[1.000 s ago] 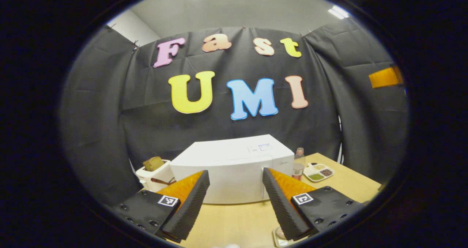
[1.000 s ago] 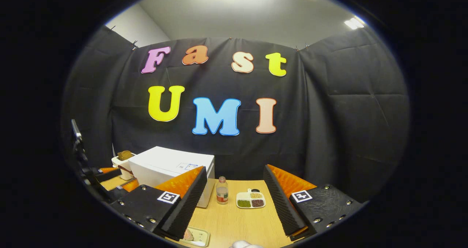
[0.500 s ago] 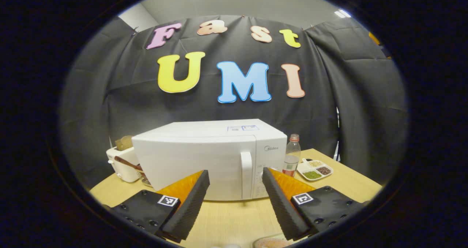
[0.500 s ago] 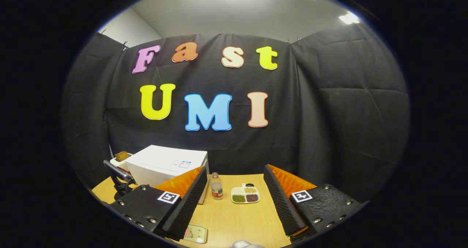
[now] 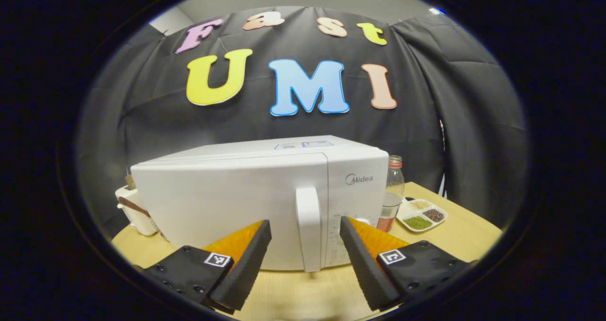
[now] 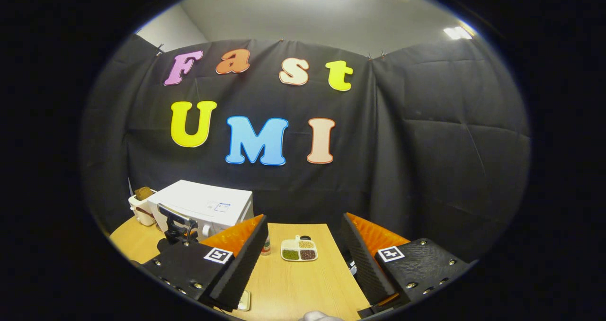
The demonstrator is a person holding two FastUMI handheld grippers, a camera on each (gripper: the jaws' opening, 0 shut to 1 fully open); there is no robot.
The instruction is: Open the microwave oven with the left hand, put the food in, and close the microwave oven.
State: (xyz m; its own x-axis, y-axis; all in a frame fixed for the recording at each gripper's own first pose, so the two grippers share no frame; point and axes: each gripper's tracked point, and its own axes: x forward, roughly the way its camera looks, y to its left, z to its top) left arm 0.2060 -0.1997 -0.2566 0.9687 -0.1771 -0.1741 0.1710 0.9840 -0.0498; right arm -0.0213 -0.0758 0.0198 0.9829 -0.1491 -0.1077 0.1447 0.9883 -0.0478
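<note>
Table [image 5: 454,236]: pale wood; carries everything listed below.
Microwave [image 5: 227,202]: white, at the far left of the table; door flush with the body, so it reads as shut; whether food is inside cannot be told.
Door handle [image 5: 308,226]: upright white bar at the right edge of the door, beside the control panel; it lies between the two fingers in the left gripper view, farther off than their tips; contact not shown.
Left gripper [image 5: 305,254]: jaws wide apart, holding nothing; aimed squarely at the handle.
Right gripper [image 6: 303,259]: jaws wide apart, holding nothing; hangs over the table right of the microwave, pointing at the far wall.
Toaster [image 5: 135,212]: left of the microwave, partly hidden behind it.
Bottle [image 5: 392,188]: just right of the microwave.
Divided dish [image 6: 299,250]: small, holds grains and beans; right of the bottle.
Small tray [image 6: 245,300]: a corner of it shows at the near edge, under the right gripper's left finger; contents cannot be told here.
Step in hand: judged, the left gripper is lined up on the handle of a shut door; that fits an approach to pull it open, or equally a door just pushed to.
Next move: not settled by these views; any grip on the handle would call for both fingers to straddle the bar before closing.
</note>
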